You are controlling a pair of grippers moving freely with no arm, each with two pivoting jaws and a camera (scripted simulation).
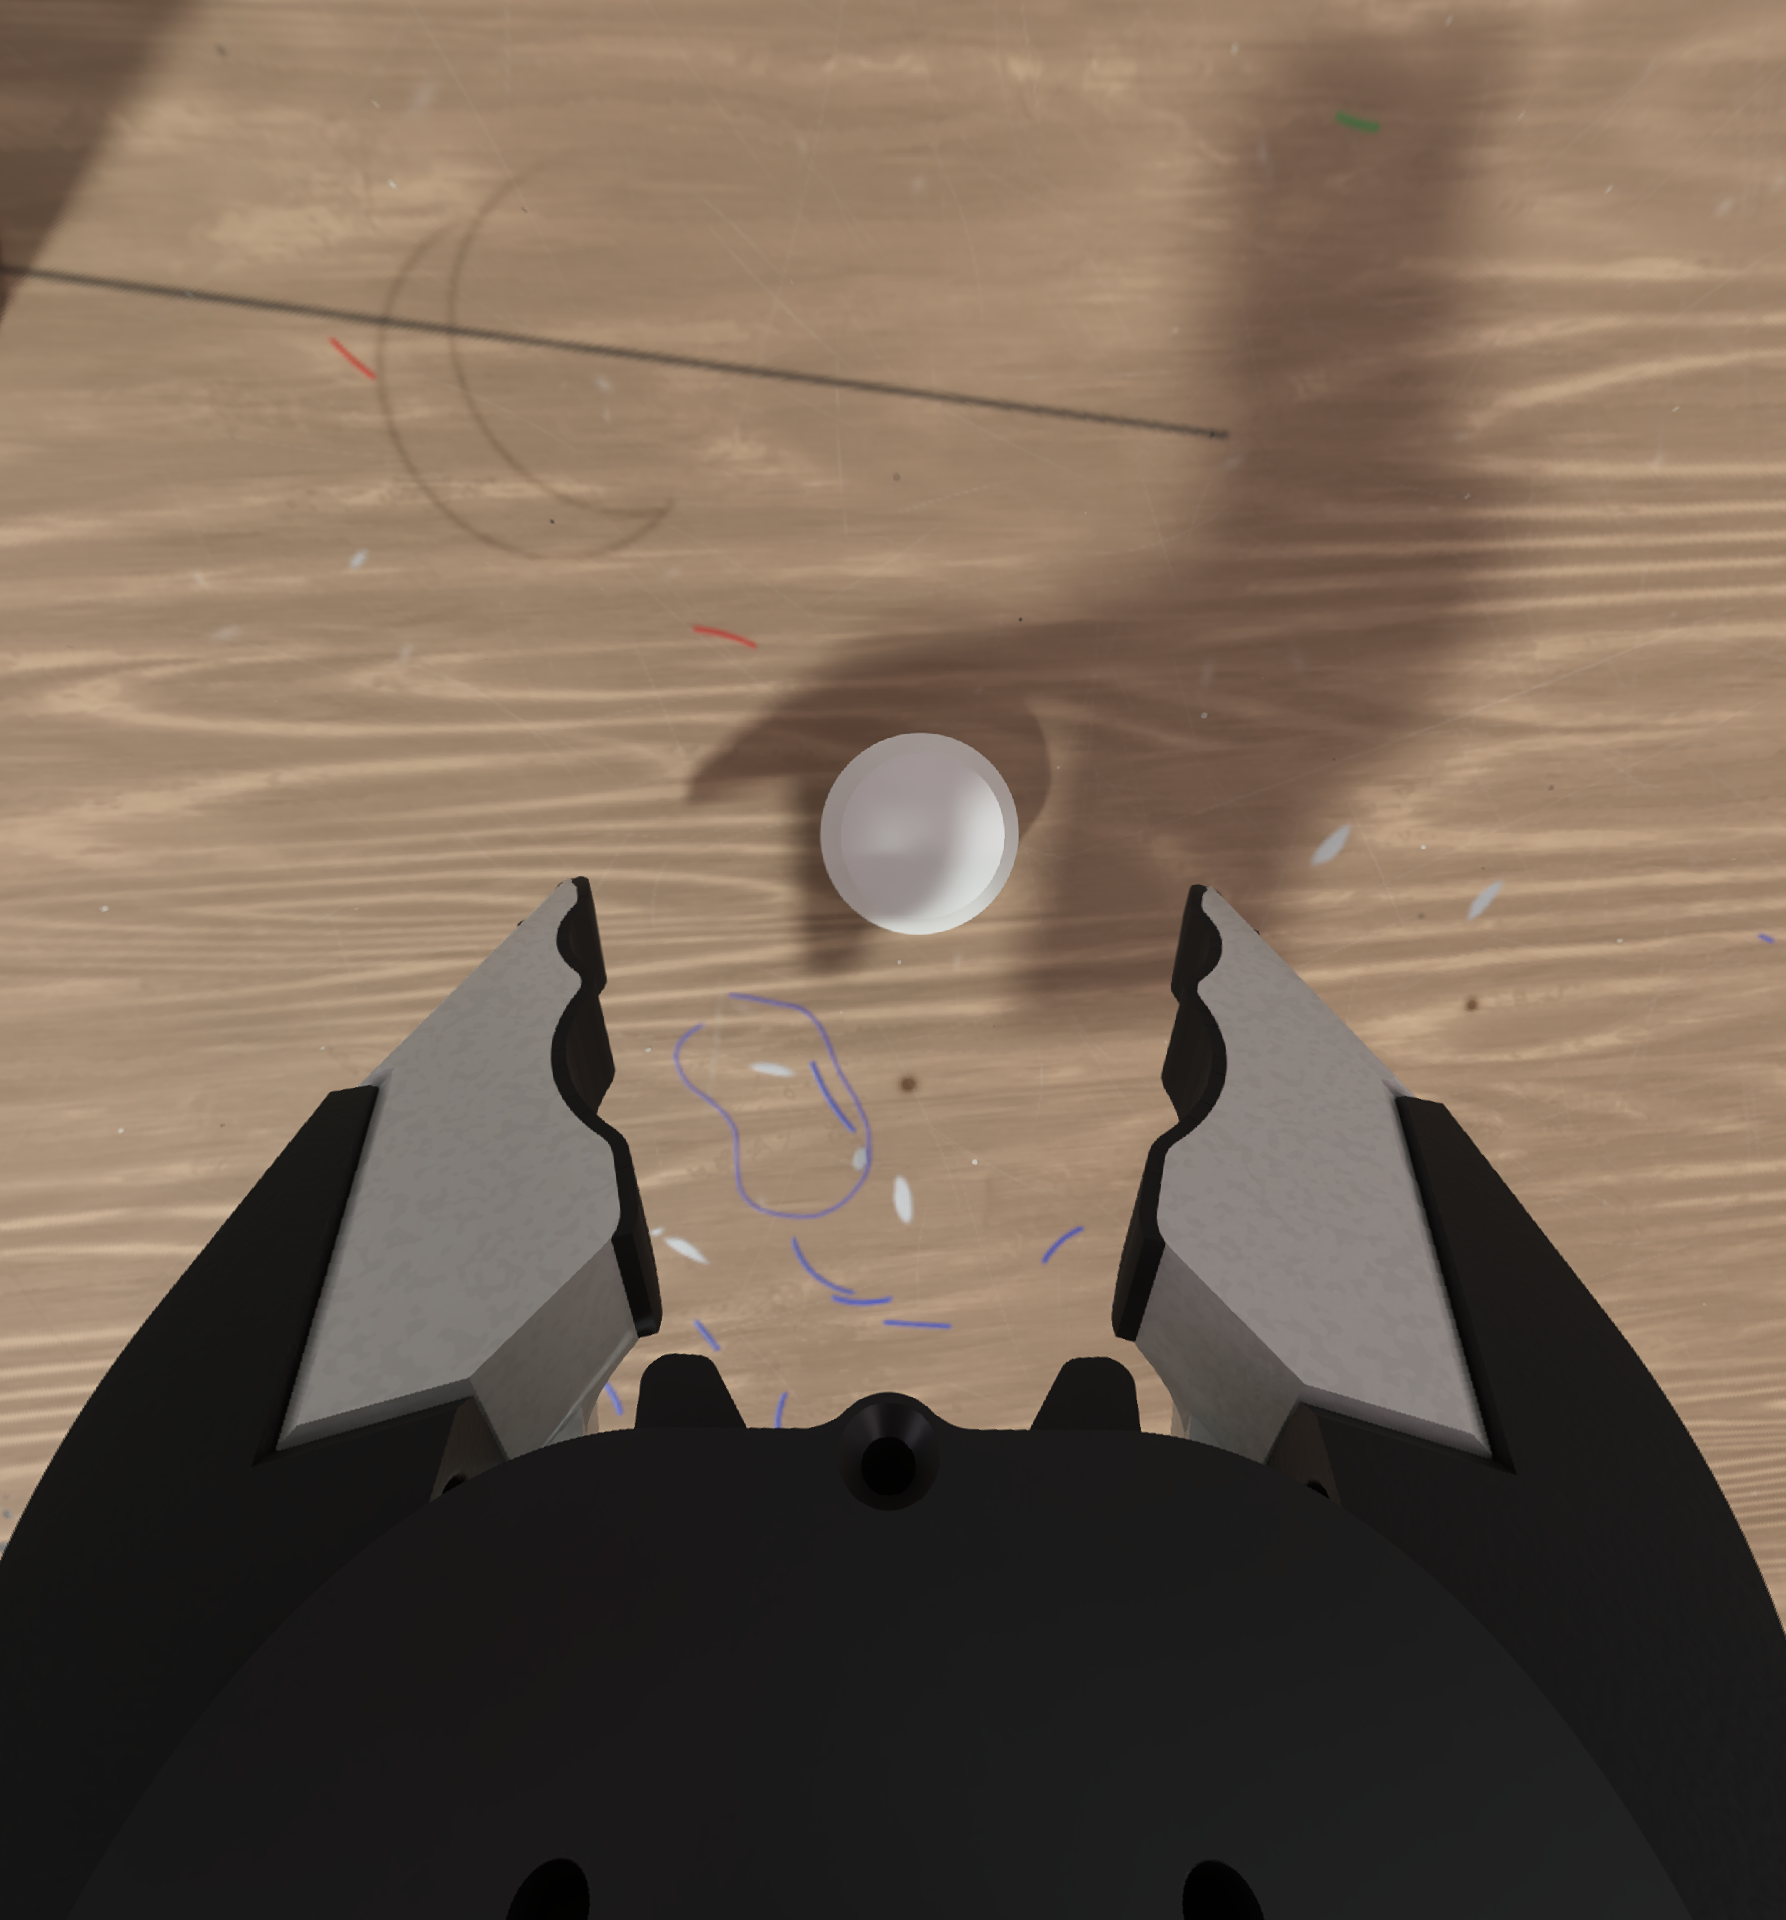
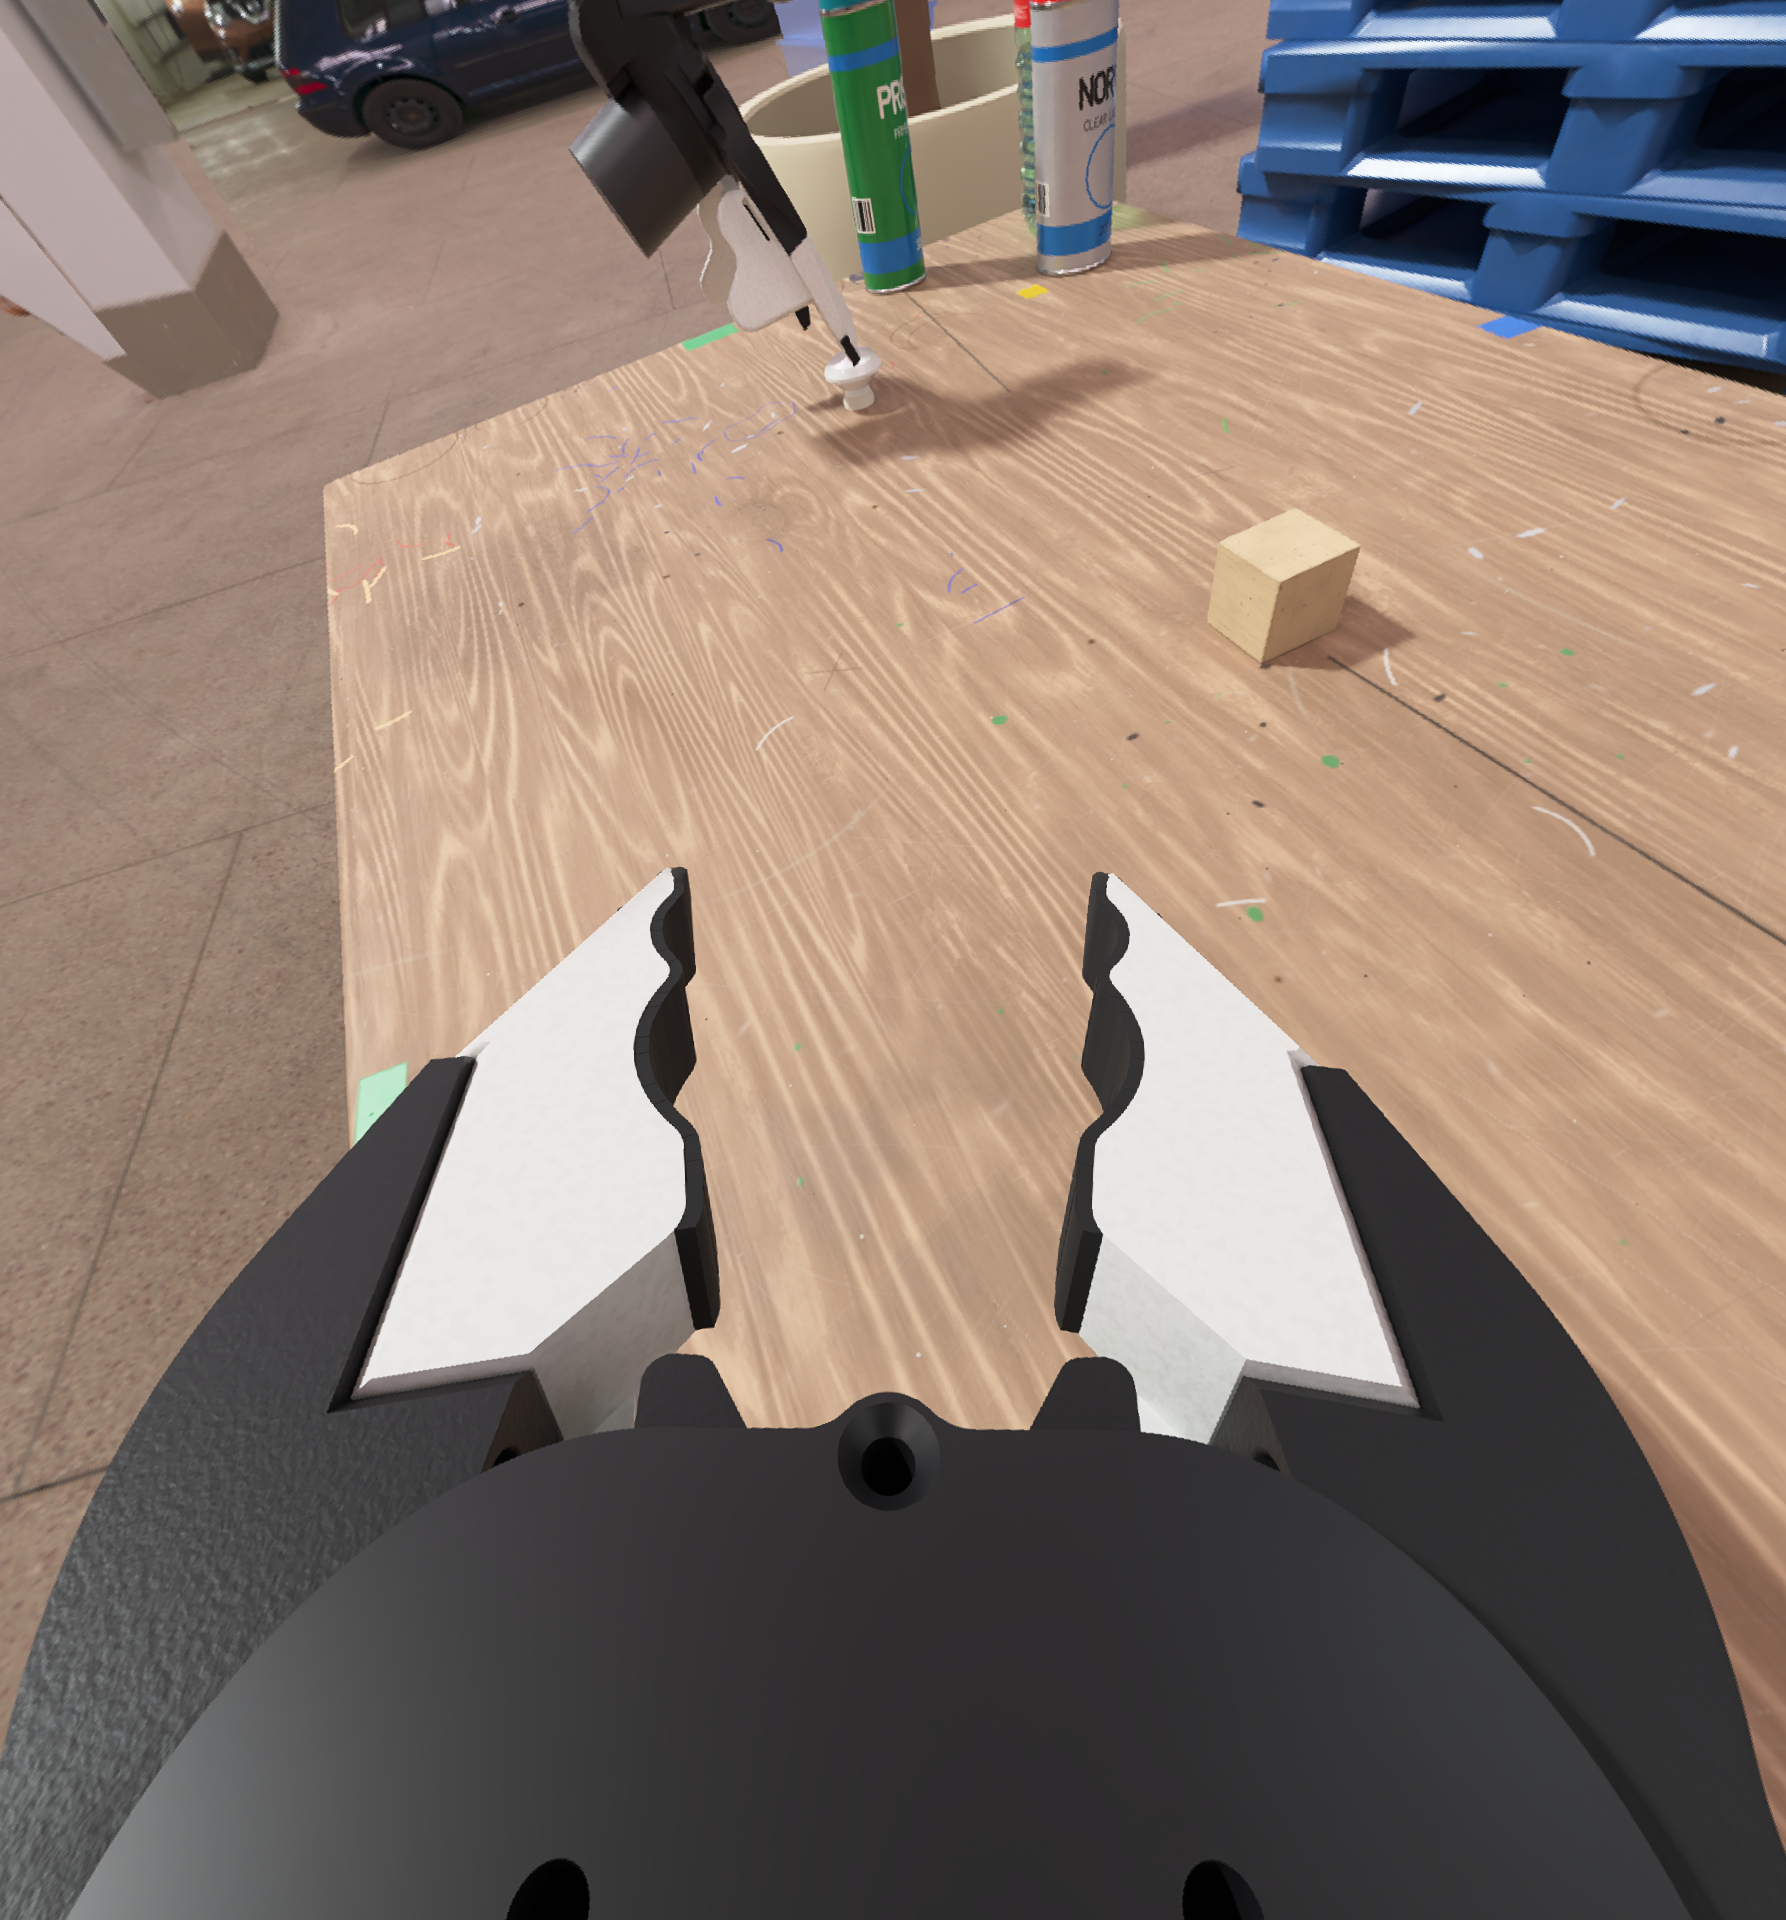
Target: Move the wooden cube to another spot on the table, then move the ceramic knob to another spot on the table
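One knob (image 1: 918, 833), one cube (image 2: 1282, 584)

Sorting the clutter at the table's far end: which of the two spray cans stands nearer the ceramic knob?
The green spray can; it stands just behind the ceramic knob, while the white and blue spray can stands farther right.

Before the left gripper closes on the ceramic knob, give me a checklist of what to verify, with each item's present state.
1. Left gripper open: ok, jaws spread wide.
2. Ceramic knob centred between the fingers: ok, slightly ahead of the tips.
3. Fingers low enough around the knob: cannot tell; in the right wrist view a tip looks at its cap.
4. Wooden cube clear of the knob: ok, far apart on the table.
5. Right gripper out of the way: ok, open and empty.
6. Spray cans clear: ok, behind the knob.
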